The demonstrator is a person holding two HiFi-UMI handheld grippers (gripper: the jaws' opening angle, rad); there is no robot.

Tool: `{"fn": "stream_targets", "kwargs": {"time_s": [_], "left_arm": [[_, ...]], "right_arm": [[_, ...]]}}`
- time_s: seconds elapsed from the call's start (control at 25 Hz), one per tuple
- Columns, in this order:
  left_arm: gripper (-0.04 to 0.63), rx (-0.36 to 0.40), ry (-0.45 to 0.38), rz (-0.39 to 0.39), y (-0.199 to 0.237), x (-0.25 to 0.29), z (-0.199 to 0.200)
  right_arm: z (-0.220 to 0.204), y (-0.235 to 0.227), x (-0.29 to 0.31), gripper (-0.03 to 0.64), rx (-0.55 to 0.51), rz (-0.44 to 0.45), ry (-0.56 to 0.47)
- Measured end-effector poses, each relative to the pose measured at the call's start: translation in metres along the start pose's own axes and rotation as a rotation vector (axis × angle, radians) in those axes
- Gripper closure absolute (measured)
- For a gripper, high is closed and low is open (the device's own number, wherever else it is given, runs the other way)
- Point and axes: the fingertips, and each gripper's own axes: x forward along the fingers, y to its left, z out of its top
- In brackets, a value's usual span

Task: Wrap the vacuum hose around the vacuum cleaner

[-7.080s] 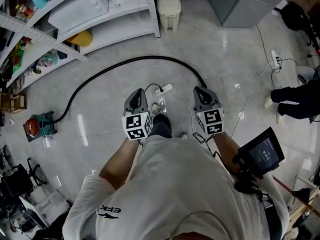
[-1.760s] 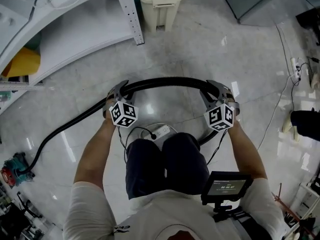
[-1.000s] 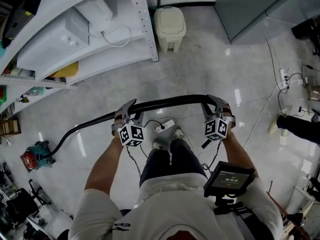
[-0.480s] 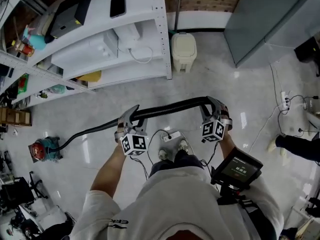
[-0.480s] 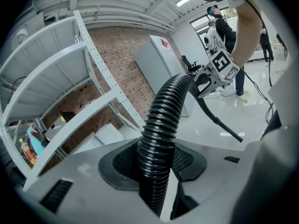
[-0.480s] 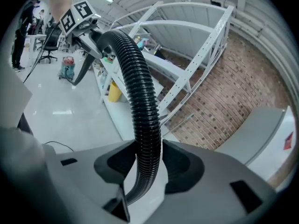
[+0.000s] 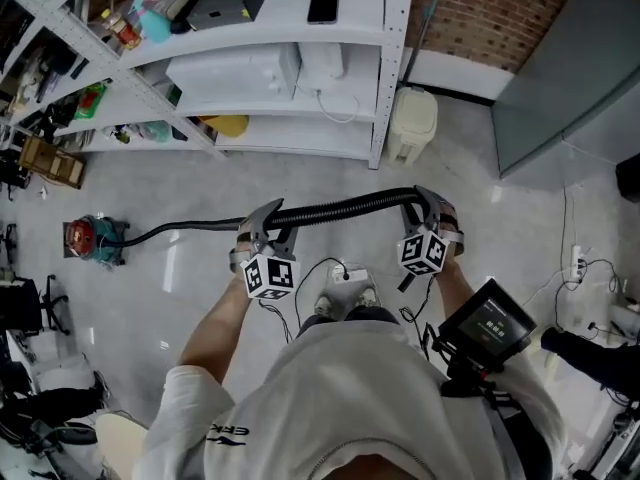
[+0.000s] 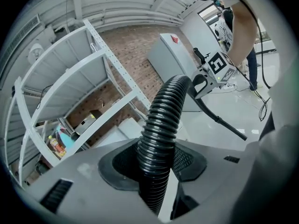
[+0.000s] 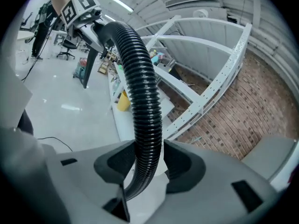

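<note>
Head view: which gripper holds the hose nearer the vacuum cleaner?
The left gripper; beyond it the hose runs to the vacuum cleaner, unlike the right gripper.

Even, bright light; glare streaks on the floor (image 7: pixel 172 268); gripper views bulge, corners seemingly dark.

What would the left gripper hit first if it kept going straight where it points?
Past the hose clamped in the left gripper, probably the white shelving, though depth is unclear; the floor may come first.
</note>
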Motion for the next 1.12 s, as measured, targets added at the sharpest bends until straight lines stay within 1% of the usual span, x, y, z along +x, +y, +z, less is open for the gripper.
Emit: {"fn": "stream_targets", "kwargs": {"time_s": [0.16,0.32,0.52,0.72,0.84,1.12], "left_arm": [[0.428,-0.018,0.044,0.067,0.002,-0.033,-0.016],[0.428,-0.041,0.08,0.127,0.004,-0.06,-0.032],[0.427,-0.112,0.157,0.239,0.009,-0.089,-0.063],[0.428,-0.178,0.207,0.339,0.023,-0.129,-0.088],[0.426,-0.203,0.229,0.394,0.037,-0.149,-0.106],[0.426,-0.254,0.261,0.481,0.07,-0.186,-0.152]], "right_arm": [[0.028,0.019,0.009,0.448,-0.079,0.057,-0.045],[0.054,0.034,0.013,0.448,-0.111,0.092,-0.102],[0.097,0.05,0.03,0.446,-0.177,0.164,-0.203],[0.144,0.065,0.018,0.446,-0.2,0.184,-0.279],[0.176,0.074,0.019,0.446,-0.217,0.195,-0.321],[0.246,0.096,0.018,0.446,-0.245,0.201,-0.394]]}}
